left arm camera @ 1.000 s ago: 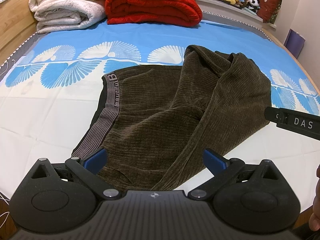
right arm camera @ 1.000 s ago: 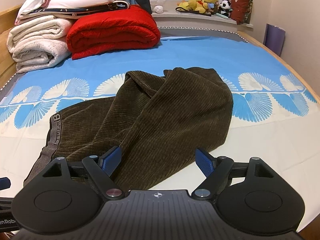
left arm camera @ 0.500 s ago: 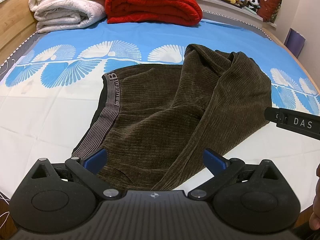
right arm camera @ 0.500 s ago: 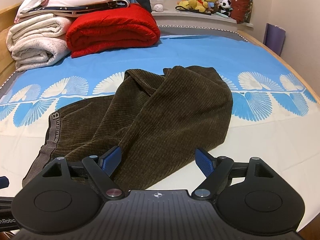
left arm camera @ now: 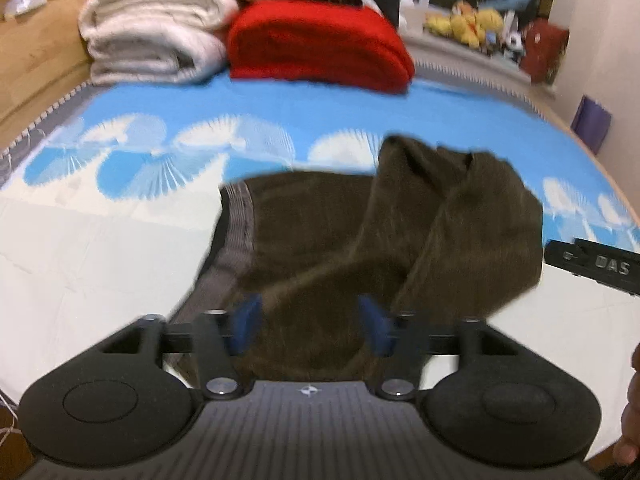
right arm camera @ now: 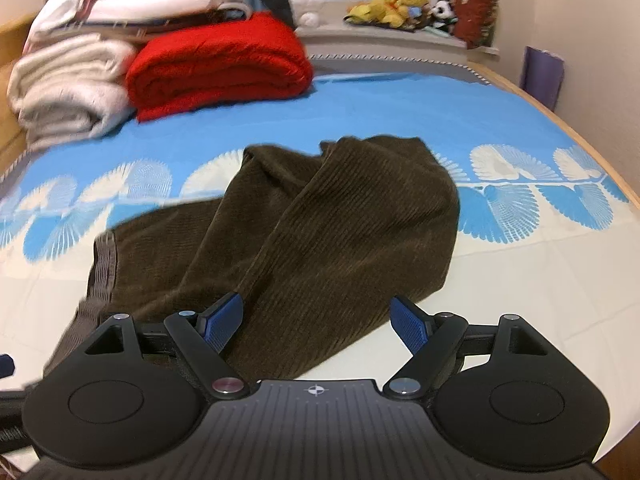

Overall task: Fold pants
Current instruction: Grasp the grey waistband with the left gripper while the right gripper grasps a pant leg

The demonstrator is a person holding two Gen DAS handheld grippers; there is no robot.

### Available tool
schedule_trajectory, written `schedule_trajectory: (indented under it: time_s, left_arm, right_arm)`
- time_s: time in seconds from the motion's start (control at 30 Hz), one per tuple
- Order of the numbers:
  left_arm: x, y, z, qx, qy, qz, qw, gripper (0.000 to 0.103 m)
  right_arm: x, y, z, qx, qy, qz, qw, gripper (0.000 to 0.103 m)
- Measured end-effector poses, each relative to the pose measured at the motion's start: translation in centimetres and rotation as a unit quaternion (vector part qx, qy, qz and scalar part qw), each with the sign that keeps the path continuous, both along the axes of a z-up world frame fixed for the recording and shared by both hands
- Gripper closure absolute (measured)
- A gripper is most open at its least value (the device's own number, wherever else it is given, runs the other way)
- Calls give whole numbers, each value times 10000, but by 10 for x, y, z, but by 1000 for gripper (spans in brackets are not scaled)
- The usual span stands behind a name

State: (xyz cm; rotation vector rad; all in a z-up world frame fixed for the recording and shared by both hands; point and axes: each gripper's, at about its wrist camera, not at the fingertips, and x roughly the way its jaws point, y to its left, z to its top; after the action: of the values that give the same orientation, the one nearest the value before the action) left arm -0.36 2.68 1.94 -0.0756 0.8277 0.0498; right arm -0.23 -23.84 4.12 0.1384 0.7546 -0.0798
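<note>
Honestly, both the left claw (left arm camera: 310, 326) and right claw (right arm camera: 318, 322) hover spread over the rumpled pants (right arm camera: 320, 232) near the bed's (right arm camera: 520, 300) front edge, so pinching just one layer could drag it all crooked.

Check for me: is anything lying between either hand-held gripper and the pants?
Nothing visible. The brown pants lie directly ahead of the open right hand-held gripper and the open left hand-held gripper. The red blanket and white bedding sit well behind, at the bed's far end.
</note>
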Motion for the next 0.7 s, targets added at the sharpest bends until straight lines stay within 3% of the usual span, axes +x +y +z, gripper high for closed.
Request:
schedule_trajectory:
  time_s: [0.07, 0.2, 0.3, 0.4, 0.47, 0.53, 0.6, 0.7]
  left_arm:
    - [9, 10, 13, -85, -69, 24, 9999, 73]
    - [41, 31, 44, -406, -347, 40, 9986, 73]
    - [70, 51, 52, -515, -481, 137, 9974, 73]
    - [87, 69, 28, -336, -384, 222, 9984, 73]
    - [98, 81, -2, -221, 412, 399, 9981, 79]
    - [104, 95, -13, -608, 694, 420, 9948, 79]
    - [109, 104, -10, -809, 634, 374, 9940, 79]
    - [115, 115, -5, -703, 474, 436, 9954, 79]
  right_arm:
    - [-3, -10, 7, 83, -215, -171, 9996, 24]
    - [-8, -30, 16, 114, -617, -419, 9971, 43]
    - [-10, -44, 20, 384, -819, -465, 9948, 45]
    - [-9, -51, 22, 381, -931, -460, 9939, 45]
    - [-6, -53, 21, 287, -906, -424, 9946, 45]
    - [2, -54, 19, 257, -810, -335, 9958, 45]
    - [13, -59, 18, 398, -730, -210, 9963, 45]
    - [40, -66, 12, 550, -577, -247, 9965, 53]
